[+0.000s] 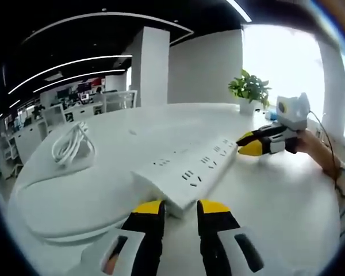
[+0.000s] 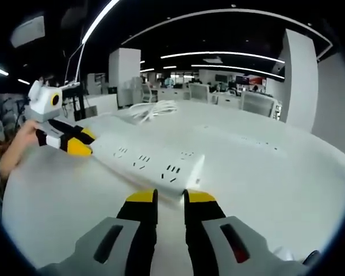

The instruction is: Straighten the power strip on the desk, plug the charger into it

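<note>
The long white power strip [image 1: 190, 167] lies flat on the white table [image 1: 276, 201], its rows of sockets facing up, and it runs at a slant between the two tools, one end toward each. In the left gripper view its near end sits just ahead of the yellow tips of the left hand-held gripper [image 1: 180, 208], whose jaws stand a little apart with nothing between them; they look released, and whether the tips touch the strip's end I cannot tell. At the far end of the strip in that view the right hand-held gripper [image 1: 250, 144] comes in from the right with a person's hand behind it, its yellow tips right at the strip's end. In the right gripper view the same strip [image 2: 146, 160] lies the other way round: its near end is just in front of the right hand-held gripper [image 2: 169, 197], whose jaws are narrowly parted and hold nothing, while the left hand-held gripper [image 2: 80, 141] meets the far end from the left. A white cable [image 1: 46, 218] runs in a wide curve across the table from the strip. A coiled white charger cord [image 1: 73, 144] lies on the table well apart from the strip, seen also beyond it in the right gripper view [image 2: 155, 108]. A small potted plant [image 1: 250, 89] stands near the table's far edge.
</note>
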Motion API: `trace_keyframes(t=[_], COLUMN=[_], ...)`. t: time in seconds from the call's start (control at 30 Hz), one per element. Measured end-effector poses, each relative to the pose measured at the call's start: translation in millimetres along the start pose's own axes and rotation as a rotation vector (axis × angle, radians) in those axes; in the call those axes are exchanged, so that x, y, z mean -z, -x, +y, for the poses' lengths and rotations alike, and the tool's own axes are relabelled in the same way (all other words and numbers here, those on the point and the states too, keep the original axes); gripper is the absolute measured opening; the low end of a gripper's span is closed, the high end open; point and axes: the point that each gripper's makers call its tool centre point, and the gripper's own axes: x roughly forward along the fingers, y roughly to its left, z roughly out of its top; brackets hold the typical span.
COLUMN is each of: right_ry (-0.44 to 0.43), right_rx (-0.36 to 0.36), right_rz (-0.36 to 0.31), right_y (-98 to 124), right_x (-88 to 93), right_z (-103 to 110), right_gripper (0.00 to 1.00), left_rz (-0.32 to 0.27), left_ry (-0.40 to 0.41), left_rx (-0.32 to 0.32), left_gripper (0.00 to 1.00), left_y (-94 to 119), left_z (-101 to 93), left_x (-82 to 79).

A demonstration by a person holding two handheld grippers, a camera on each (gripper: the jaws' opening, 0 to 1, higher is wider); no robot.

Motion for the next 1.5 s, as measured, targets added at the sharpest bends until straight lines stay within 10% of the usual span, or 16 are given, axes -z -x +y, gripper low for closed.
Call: trace_keyframes(t=[1.5], right_ry=[0.008], right_rx=[0.011], right_rz=[-0.003], right_y=[21.5], right_x=[7.9], right_z=[13.3], right_gripper=[0.17], left_rz=[0.017], left_ry=[0.014], left_rx=[0.055], left_gripper=[0.23], left_y=[11.5], left_z=[-12.0], left_x=[6.7])
